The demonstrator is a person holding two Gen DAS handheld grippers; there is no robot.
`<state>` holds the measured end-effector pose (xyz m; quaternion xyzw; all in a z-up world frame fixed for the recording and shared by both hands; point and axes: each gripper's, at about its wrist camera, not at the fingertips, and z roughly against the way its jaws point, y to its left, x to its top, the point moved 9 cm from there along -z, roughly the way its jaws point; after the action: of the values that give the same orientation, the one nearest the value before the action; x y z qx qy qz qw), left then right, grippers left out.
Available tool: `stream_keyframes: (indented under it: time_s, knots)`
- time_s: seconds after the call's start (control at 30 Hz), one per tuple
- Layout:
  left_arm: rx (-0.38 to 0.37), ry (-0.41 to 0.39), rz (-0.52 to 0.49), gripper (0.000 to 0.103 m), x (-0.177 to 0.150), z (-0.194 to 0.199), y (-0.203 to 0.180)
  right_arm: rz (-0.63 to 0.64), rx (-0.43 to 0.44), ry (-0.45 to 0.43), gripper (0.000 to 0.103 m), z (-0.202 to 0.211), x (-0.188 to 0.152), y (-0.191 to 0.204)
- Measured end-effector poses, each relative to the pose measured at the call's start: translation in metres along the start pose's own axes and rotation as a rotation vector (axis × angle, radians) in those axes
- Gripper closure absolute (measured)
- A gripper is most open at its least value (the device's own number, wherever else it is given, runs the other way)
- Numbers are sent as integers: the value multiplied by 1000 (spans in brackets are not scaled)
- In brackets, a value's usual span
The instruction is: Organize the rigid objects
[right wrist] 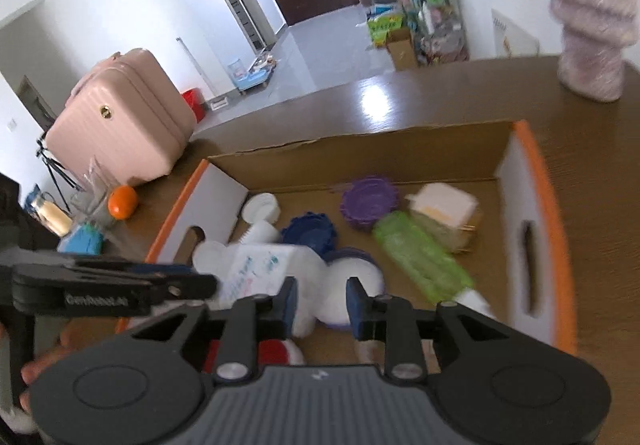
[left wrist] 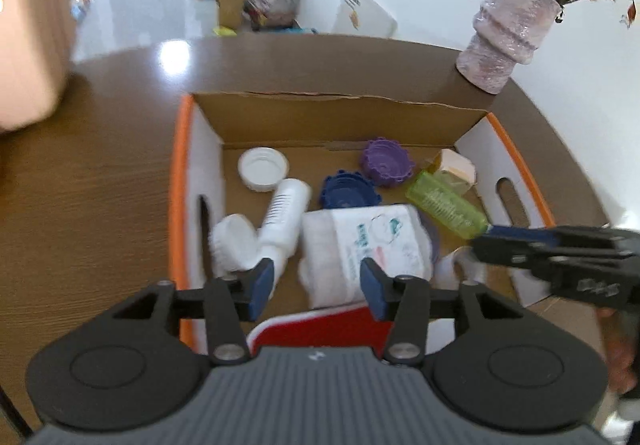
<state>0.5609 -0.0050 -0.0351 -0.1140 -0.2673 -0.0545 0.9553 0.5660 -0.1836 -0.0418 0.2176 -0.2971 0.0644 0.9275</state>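
Because the job is to tidy hard things into one place, nearly everything already lies in the cardboard box (left wrist: 256, 121) on the brown worktop (left wrist: 100, 173): a white cap (left wrist: 263, 168), a purple lid (left wrist: 387, 162), a blue lid (left wrist: 347, 192), a green bottle (left wrist: 446, 204), a slim white bottle (left wrist: 282, 219) and a big white printed bottle (left wrist: 366, 251) lying on its side near the front. Both tools hang over the near end of the box, looking down into it. The left tool (left wrist: 316, 285) has its pads apart with nothing between them; the big printed bottle shows below the gap, and I judge it is not being gripped. The right tool (right wrist: 322, 303) is likewise apart and empty, poised above a round white tub (right wrist: 352, 281) beside that bottle.

The box walls stand fairly high, with an orange rim and a handle slot (right wrist: 528, 265) on each side, so anything going in or out must be lifted clear of them. The front half is crowded, bottles touching one another; the barest floor seems to be along the far wall. The two tools are close together, so they could knock each other. Outside the box, a pink vase (left wrist: 504, 37) stands at the far right corner, and an orange (right wrist: 122, 202) sits with small clutter by a pink suitcase (right wrist: 120, 117) on the left, well apart from the box.
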Motion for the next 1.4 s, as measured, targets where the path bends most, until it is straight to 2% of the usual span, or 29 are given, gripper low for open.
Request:
stream_keyframes:
  time_s: [0.07,0.13,0.2,0.27,0.33,0.47,0.57,0.63,0.8,0.93,1.07,1.2,1.3,1.4]
  knots:
    - [14,-14,-10,47,-11,12,-1,30,-57,-22,64,21,-8,-10]
    - [16,-35,-3,42,-27,23,-4,71,-140,-64,63,44,-19,-21]
    - [59,-95,-15,36,-44,37,-5,86,-189,-98,63,63,-34,-28]
    - [99,-164,-27,23,-64,53,-6,68,-198,-154,59,85,-57,-34]
    - [102,-219,-43,20,-90,67,-11,58,-208,-183,53,102,-81,-36]
    - [130,-335,-28,5,-141,95,-16,101,-278,-260,46,132,-128,-29]
    - [149,-370,-36,4,-180,110,-22,144,-312,-324,35,151,-166,-16]
    - [157,-387,-36,2,-206,120,-25,165,-324,-357,31,163,-190,-8]
    - [182,-457,-38,0,-266,150,-32,177,-310,-389,29,184,-245,16]
    - [202,-508,-28,0,-308,172,-34,181,-284,-427,22,201,-286,36]
    - [226,-568,-51,0,-341,193,-38,244,-307,-479,16,221,-325,54]
    - [216,-653,-70,0,-371,222,-40,223,-343,-528,7,247,-366,58]
    - [244,-663,-62,0,-396,236,-39,178,-360,-566,3,265,-395,61]
    - [225,-672,-37,0,-419,251,-43,166,-362,-592,2,276,-413,73]
